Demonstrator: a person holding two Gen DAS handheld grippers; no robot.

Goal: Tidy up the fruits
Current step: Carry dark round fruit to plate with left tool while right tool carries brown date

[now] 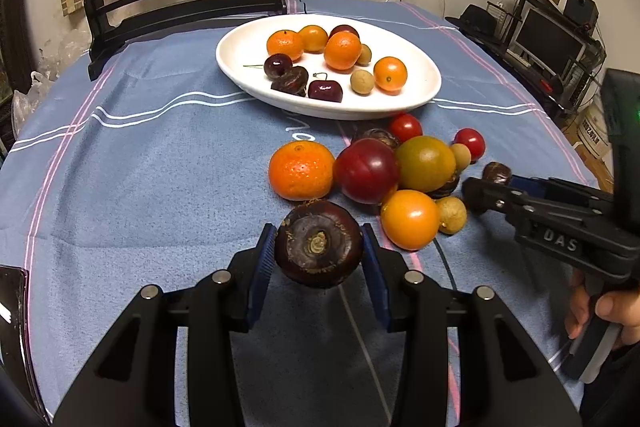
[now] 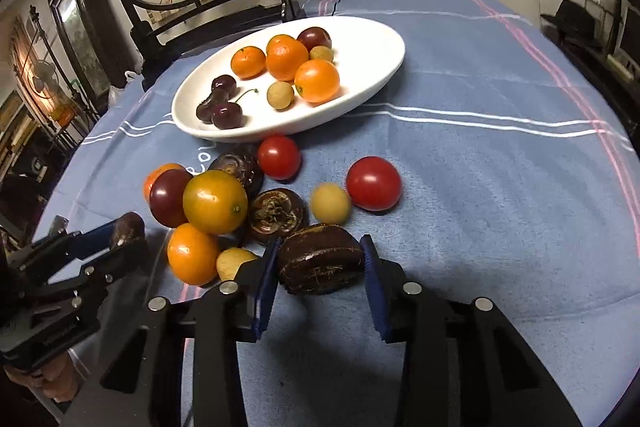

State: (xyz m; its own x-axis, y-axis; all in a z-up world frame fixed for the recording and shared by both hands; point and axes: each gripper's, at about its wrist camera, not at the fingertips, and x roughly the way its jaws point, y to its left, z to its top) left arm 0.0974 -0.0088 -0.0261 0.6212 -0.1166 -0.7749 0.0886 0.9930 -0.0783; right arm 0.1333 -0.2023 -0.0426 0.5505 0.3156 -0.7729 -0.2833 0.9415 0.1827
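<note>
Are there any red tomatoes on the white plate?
No, both red tomatoes lie on the blue cloth, outside the white plate.

two black hand-held grippers with blue pads

the left gripper [image 1: 319,254] and right gripper [image 2: 320,259] share matte black angular fingers, ribbed blue pads [image 1: 262,277] and round silver screws [image 1: 221,276] at the joints. white letters on the right gripper's side seem to read "das", and a small green light glows on its body. a bare-skinned hand [image 1: 604,311] wraps a grey trigger.
</note>
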